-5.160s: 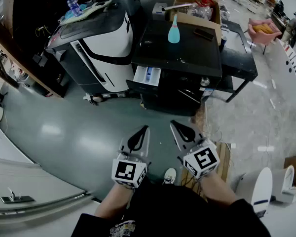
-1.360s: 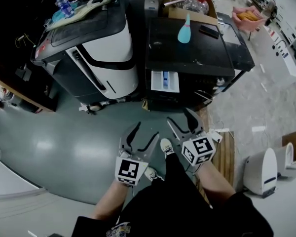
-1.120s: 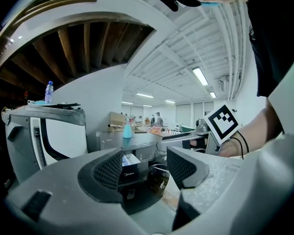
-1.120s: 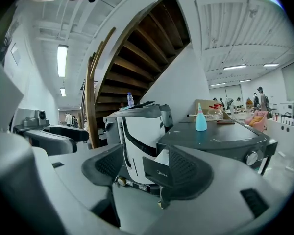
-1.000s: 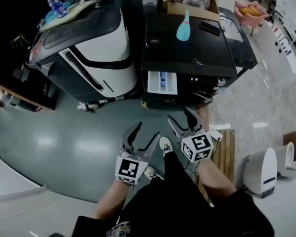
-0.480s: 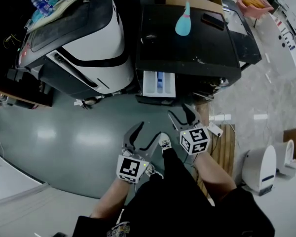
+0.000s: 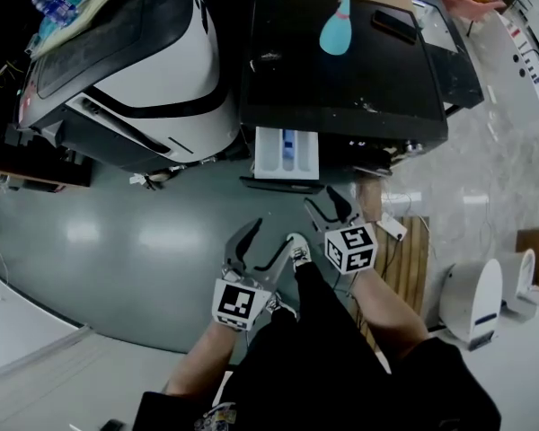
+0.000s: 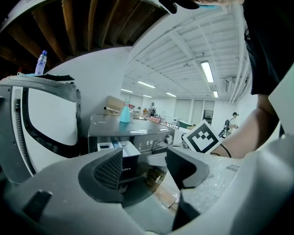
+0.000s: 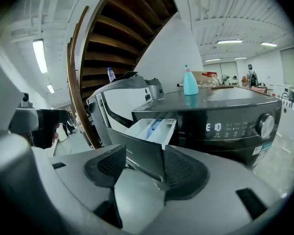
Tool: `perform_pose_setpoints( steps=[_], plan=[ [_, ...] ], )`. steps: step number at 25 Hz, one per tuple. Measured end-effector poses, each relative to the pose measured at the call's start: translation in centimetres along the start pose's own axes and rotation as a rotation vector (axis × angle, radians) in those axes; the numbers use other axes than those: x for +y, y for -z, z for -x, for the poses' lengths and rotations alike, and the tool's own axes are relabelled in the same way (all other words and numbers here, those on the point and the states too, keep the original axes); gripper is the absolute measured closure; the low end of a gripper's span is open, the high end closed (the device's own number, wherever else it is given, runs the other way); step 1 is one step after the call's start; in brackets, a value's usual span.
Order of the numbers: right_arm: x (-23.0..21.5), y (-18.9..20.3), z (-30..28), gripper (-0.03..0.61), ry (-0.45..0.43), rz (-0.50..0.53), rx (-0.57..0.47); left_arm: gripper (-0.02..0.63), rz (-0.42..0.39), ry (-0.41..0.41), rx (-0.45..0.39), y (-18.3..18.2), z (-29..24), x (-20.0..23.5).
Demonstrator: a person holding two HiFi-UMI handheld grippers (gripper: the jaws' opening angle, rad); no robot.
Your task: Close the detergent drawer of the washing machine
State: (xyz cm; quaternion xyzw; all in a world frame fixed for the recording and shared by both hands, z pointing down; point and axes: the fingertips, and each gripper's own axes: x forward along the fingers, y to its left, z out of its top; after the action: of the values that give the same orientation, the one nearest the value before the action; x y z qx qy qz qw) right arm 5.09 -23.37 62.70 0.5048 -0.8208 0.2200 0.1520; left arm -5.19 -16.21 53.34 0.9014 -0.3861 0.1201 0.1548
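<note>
The white plastic detergent drawer with a blue insert and dark front panel [image 7: 287, 153] stands pulled out from the upper left of the front of the black front-loading washing machine [image 7: 341, 70]; it is not closed. My right gripper [image 9: 142, 168] points at the drawer from close in front and slightly to its right. Its jaws are spread and have just been closing. In the right gripper view the drawer's dark front panel shows in the gap ahead of the pads. Neither pad presses on it, and I cannot tell whether the right pad touches its edge. My left gripper [image 8: 144, 163] hangs lower and farther back over the grey floor [image 7: 117, 241], jaws spread, nothing between them. It is well apart from the drawer. A teal plastic bottle [image 7: 335, 30] stands upright on the machine's flat top. The lit display on the control panel [image 9: 214, 127] sits right of the drawer opening, with a round knob [image 9: 266, 125] farther right. A white-and-black appliance [image 7: 162, 70] stands just left of the machine.
</note>
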Motion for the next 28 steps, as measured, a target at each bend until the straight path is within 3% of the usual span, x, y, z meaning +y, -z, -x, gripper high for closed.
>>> perform_pose_setpoints(
  steps=[10,13,28],
  plan=[
    [-2.0,2.9,-3.0,0.37,0.001,-0.039,0.073,0.348,0.028,-0.004,0.035,1.4,-2.6,1.7],
    [-2.3,3.3,-3.3,0.446,0.013,-0.052,0.082,0.348,0.032,-0.004,0.039,1.4,-3.1,2.1],
    [-2.6,3.4,-3.8,0.446,-0.01,-0.022,0.095,0.348,0.029,0.024,0.045,1.3,-4.9,2.1]
  ],
)
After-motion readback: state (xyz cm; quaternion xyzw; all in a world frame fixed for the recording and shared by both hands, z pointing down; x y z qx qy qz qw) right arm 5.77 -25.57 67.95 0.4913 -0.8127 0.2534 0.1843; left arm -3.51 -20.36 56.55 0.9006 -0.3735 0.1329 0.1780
